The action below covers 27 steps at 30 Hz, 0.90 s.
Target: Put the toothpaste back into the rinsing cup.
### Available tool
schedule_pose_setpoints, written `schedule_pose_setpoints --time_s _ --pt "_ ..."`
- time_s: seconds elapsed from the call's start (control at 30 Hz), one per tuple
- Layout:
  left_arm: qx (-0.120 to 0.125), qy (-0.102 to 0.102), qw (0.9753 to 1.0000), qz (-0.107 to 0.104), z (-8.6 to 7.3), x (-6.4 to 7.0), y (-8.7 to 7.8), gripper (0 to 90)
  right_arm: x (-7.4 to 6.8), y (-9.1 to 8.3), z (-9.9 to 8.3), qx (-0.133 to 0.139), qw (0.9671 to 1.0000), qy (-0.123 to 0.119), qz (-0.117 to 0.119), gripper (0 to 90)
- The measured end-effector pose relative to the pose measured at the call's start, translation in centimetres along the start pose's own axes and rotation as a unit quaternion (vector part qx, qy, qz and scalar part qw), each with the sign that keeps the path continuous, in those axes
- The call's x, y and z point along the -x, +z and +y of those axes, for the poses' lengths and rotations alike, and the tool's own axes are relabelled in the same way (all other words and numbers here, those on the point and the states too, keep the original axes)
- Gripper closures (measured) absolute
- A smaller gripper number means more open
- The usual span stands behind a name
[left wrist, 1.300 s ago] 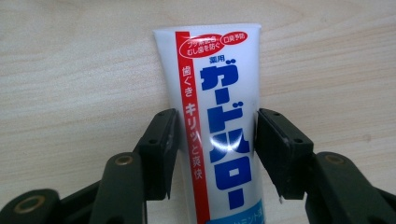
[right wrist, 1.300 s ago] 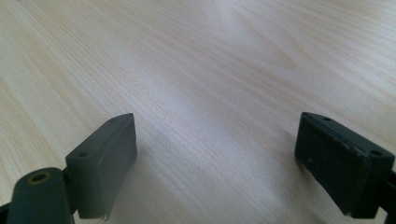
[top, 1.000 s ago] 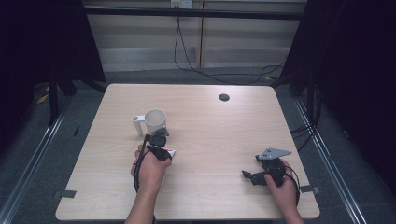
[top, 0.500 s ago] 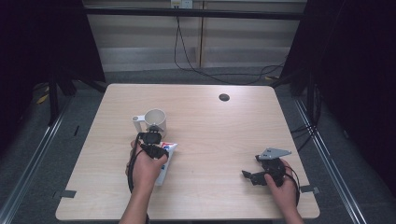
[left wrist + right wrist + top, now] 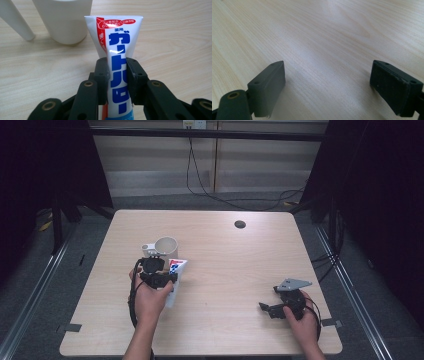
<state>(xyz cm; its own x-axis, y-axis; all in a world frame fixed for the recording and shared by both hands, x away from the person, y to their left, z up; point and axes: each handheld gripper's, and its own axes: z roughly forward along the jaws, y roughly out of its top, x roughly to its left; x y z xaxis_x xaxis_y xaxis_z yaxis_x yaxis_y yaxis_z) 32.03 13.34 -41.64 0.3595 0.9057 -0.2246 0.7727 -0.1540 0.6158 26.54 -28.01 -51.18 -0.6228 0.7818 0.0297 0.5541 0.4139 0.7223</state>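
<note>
A white toothpaste tube with blue lettering and a red stripe is clamped between the jaws of my left gripper. Its flat crimped end points toward a white cup just ahead on the table. From the high view, the left gripper sits left of centre with the tube beside it, just in front of the cup. At the near right, my right gripper rests low over the table. In the right gripper view its jaws stand wide apart over bare wood with nothing between them.
The cup has a white handle-like piece on its left side, seen also as a white bar. A small black round spot lies at the far middle-right of the wooden table. Dark curtains and floor rails surround it.
My left hand and gripper have shifted slightly left and toward the near edge, and the tube's printed end has come into sight beside the gripper. The right gripper has not moved.
</note>
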Motion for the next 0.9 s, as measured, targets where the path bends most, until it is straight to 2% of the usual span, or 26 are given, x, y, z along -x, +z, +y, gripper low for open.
schedule_pose_setpoints --time_s 0.07,0.13,0.2,0.43,0.47,0.5,0.67,0.9 --pt "0.011 -0.007 0.9999 -0.004 0.0 0.0 -0.1 72.9 0.0 0.0 0.0 0.000 1.0000 0.000 0.000 12.4" --pt "0.018 0.006 0.9998 -0.002 0.1 0.0 -0.3 72.9 0.0 0.0 0.0 0.000 1.0000 0.000 0.000 12.3" --pt "0.027 0.009 0.9996 -0.005 0.2 0.1 -0.5 72.9 0.0 0.0 0.0 0.000 1.0000 0.000 0.000 12.4" --pt "0.055 0.005 0.9984 -0.014 0.6 0.3 -1.2 73.1 0.0 0.0 0.0 0.000 1.0000 0.000 0.000 12.3" --pt "0.056 -0.003 0.9982 -0.019 0.6 0.3 -1.3 73.2 0.0 0.0 0.0 0.000 1.0000 0.000 0.000 12.4" --pt "0.059 -0.008 0.9979 -0.024 0.7 0.3 -1.4 73.1 0.0 0.0 0.0 0.000 1.0000 0.000 0.000 12.3" --pt "0.081 0.002 0.9964 -0.024 1.1 0.3 -1.8 73.1 0.0 0.0 0.0 0.000 1.0000 0.000 0.000 12.3" --pt "0.118 0.004 0.9927 -0.026 1.5 0.4 -2.1 73.0 0.0 0.0 0.0 0.000 1.0000 0.000 0.000 12.3"
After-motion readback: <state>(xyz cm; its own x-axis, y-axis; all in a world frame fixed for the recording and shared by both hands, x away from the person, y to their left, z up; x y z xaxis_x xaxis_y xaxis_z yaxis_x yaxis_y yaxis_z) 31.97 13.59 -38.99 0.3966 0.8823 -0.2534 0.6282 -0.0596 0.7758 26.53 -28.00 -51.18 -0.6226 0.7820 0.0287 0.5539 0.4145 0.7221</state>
